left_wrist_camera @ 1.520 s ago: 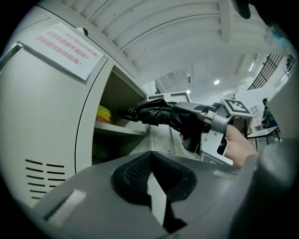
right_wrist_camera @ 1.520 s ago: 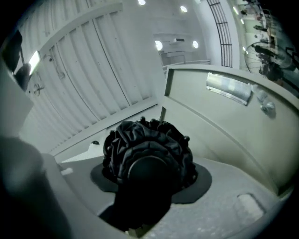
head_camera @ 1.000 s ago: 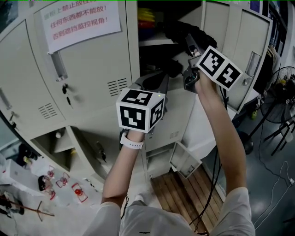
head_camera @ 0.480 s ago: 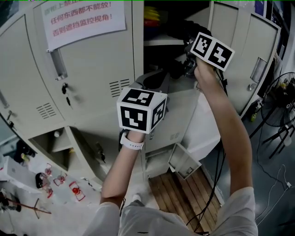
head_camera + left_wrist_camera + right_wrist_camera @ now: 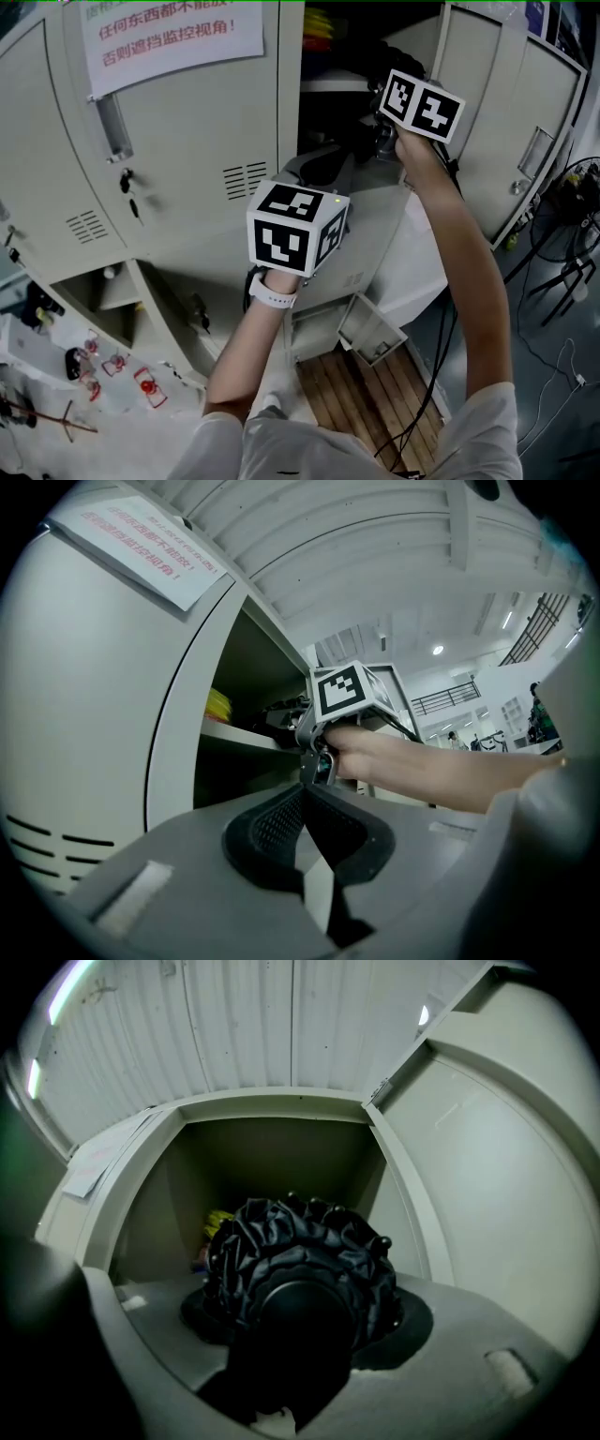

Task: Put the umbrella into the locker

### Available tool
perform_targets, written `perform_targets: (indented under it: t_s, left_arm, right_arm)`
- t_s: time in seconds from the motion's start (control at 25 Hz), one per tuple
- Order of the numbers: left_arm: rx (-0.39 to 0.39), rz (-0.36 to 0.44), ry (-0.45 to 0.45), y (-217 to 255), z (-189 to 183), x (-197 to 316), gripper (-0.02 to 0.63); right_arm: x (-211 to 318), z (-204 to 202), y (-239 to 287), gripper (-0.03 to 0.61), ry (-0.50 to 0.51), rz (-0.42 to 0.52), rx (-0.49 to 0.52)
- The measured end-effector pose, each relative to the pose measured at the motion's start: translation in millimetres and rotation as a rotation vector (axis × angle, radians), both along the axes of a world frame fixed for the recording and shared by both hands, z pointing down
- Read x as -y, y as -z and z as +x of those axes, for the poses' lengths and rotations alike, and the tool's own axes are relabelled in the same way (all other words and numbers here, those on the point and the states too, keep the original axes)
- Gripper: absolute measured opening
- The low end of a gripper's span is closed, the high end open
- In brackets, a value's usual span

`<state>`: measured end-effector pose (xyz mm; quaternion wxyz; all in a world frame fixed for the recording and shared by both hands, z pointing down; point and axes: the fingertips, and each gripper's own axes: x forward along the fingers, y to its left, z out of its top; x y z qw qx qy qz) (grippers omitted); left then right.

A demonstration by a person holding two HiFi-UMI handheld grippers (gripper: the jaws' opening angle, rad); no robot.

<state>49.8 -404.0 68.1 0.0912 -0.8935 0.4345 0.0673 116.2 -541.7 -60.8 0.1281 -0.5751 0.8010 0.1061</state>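
Note:
A folded black umbrella (image 5: 300,1260) sits between my right gripper's (image 5: 305,1335) jaws, which are shut on it, its round handle end toward the camera. It points into the open locker compartment (image 5: 272,1162), just in front of the opening. In the head view my right gripper (image 5: 382,131) is raised at the compartment's shelf (image 5: 328,84), with the umbrella (image 5: 361,64) dark against the inside. My left gripper (image 5: 323,167) hangs lower and to the left, below the shelf. Its pads (image 5: 272,822) meet at the tips with nothing between them.
A yellow object (image 5: 217,1222) lies at the back left of the compartment. The compartment's door (image 5: 506,122) stands open on the right. A closed door with a paper notice (image 5: 169,37) is to the left. Small lower doors (image 5: 370,328) hang open above wooden slats (image 5: 375,394).
My right gripper has carried the umbrella leftward toward the open compartment and rolled its wrist. The left gripper has stayed where it was.

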Motion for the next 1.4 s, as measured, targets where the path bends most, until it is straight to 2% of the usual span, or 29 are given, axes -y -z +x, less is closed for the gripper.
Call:
perform_targets:
  t_s: [0.2, 0.4, 0.8, 1.2, 1.28, 1.4]
  left_arm:
    - [0.003, -0.004, -0.021, -3, 11, -2, 0.018]
    - [0.008, -0.004, -0.026, -4, 16, -6, 0.018]
    - [0.013, -0.009, -0.028, -8, 17, -12, 0.018]
    - [0.023, -0.013, -0.057, -12, 32, -23, 0.018]
    - [0.025, -0.012, -0.063, -12, 35, -26, 0.018]
    - [0.028, -0.010, -0.068, -12, 39, -28, 0.018]
  right_arm:
    - [0, 0, -6, 0.329, 0.035, 0.018, -0.002]
    - [-3, 3, -11, 0.357, 0.046, 0.033, 0.035]
    - [-19, 14, -18, 0.376, 0.030, 0.058, 0.095]
    - [-56, 30, -15, 0.374, -0.004, 0.113, 0.110]
    - [-61, 30, -13, 0.352, -0.008, 0.123, 0.094]
    - [-62, 30, -11, 0.282, -0.023, 0.125, 0.063]
